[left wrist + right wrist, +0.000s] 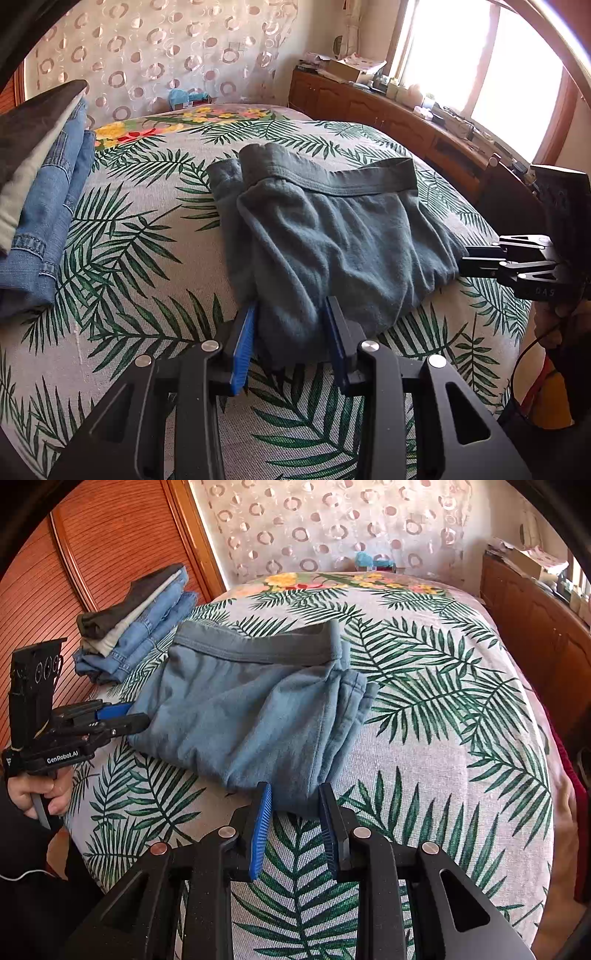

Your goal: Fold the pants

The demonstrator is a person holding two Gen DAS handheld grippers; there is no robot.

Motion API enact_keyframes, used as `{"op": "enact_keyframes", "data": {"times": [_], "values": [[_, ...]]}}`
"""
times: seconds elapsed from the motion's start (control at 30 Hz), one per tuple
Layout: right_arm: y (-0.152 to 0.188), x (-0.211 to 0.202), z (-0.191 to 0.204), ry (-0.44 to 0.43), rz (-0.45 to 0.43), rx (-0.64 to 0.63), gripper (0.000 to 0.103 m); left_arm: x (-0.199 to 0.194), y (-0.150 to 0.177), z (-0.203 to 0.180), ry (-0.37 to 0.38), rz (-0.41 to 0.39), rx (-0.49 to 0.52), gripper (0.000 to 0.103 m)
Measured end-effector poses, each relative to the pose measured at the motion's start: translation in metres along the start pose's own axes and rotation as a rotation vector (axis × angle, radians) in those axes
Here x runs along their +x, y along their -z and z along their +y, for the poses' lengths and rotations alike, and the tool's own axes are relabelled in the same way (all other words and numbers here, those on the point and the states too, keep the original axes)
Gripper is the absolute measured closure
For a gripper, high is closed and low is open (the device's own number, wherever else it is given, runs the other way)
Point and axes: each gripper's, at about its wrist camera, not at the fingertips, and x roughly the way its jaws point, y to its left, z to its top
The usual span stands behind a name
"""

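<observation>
Bedroom: a bed (155, 236) under a grey cover printed with green palm leaves and a flowered band at the far edge; a curtain (155, 48) with ring pattern behind; a wooden cabinet (399, 118) cluttered with small items under a bright window (480, 62); a slatted wooden door (92, 546) at the other side.

Pants (332, 229): grey-blue, soft knit, lying mid-bed, rumpled and partly doubled over, waistband toward the far side.

Stack of folded clothes (133, 627): jeans below, pale and dark pieces on top, near the pants at the bed's edge by the door.

Left gripper (291, 317): blue-padded fingers partly closed around the near hem of the pants, cloth bunched between them.

Right gripper (295, 801): fingers partly closed on the other near corner, cloth between the pads.

A hand (40, 790) holds the left gripper's handle.
</observation>
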Motion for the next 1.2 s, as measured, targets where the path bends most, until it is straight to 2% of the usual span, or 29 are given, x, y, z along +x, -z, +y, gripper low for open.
{"op": "enact_keyframes", "data": {"times": [0.07,0.1,0.17,0.27,0.47,0.6,0.83,1.03,1.2], "values": [[0.0,-0.001,0.001,0.0,-0.001,-0.005,0.078,-0.001,0.0,0.0,0.001,0.001,-0.003,0.066],[-0.001,-0.001,0.001,0.0,-0.003,-0.008,0.087,-0.001,0.0,0.0,0.001,0.001,-0.004,0.066],[-0.001,-0.004,0.001,-0.006,-0.01,-0.023,0.094,0.0,0.0,0.001,-0.001,0.001,-0.006,0.066],[0.003,-0.014,-0.002,0.017,-0.04,-0.047,0.098,-0.001,0.0,0.001,0.001,0.002,-0.007,0.066],[0.013,-0.02,-0.018,0.043,-0.032,-0.017,0.101,0.001,-0.001,0.003,-0.002,0.002,-0.005,0.066],[0.014,-0.02,-0.014,0.029,-0.037,-0.015,0.101,0.002,-0.001,0.003,-0.009,0.001,-0.001,0.066],[0.007,-0.025,-0.012,0.058,-0.041,-0.034,0.101,0.002,-0.001,0.003,-0.01,0.001,-0.001,0.066],[0.001,-0.049,-0.01,0.065,-0.093,-0.033,0.101,0.003,0.0,0.002,-0.012,0.001,-0.003,0.065],[-0.005,-0.045,-0.001,0.066,-0.118,-0.036,0.101,0.003,0.0,0.001,-0.02,0.001,-0.006,0.062]]}}
